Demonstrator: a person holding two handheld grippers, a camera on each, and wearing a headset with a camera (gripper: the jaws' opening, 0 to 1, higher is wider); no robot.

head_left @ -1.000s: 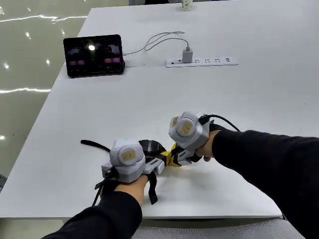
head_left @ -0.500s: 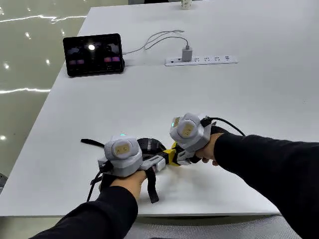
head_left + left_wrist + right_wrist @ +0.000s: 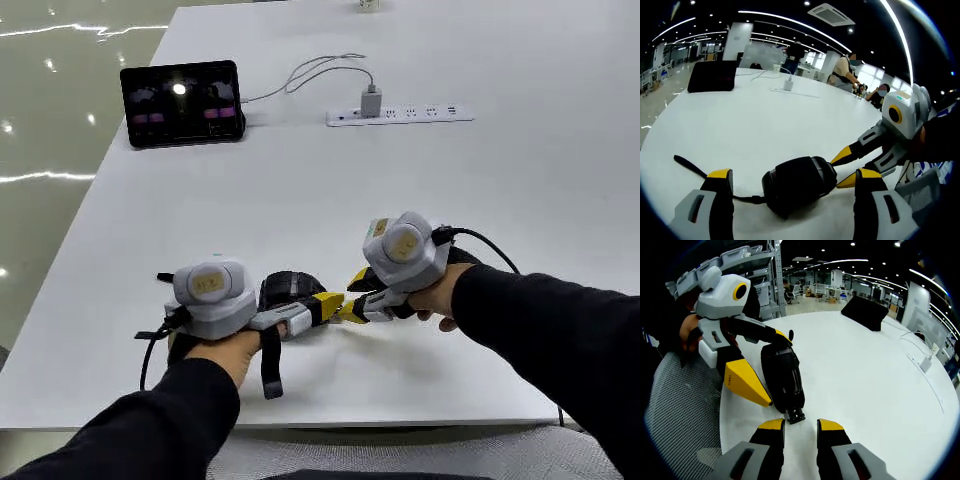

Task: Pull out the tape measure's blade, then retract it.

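A black tape measure [image 3: 289,289] lies on the white table [image 3: 420,190] near its front edge, its black strap [image 3: 269,362] trailing toward me. My left gripper [image 3: 322,305] is open, with one jaw on either side of the tape measure [image 3: 798,183] and a gap visible on the left side. My right gripper [image 3: 354,309] comes in from the right, its jaws a narrow gap apart. The small blade hook [image 3: 795,416] of the tape measure [image 3: 783,375] sits just ahead of my right gripper [image 3: 801,426], not between the fingertips. No blade is drawn out.
A dark tablet [image 3: 180,102] stands at the back left, and a white power strip [image 3: 400,114] with a charger and cable lies behind the middle. The table's front edge runs just below my hands. A mesh chair seat [image 3: 680,415] is beside the table.
My left hand has drawn back to the left and my right hand has shifted right and slightly up, so the two grippers stand farther apart. The tape measure stays on the table.
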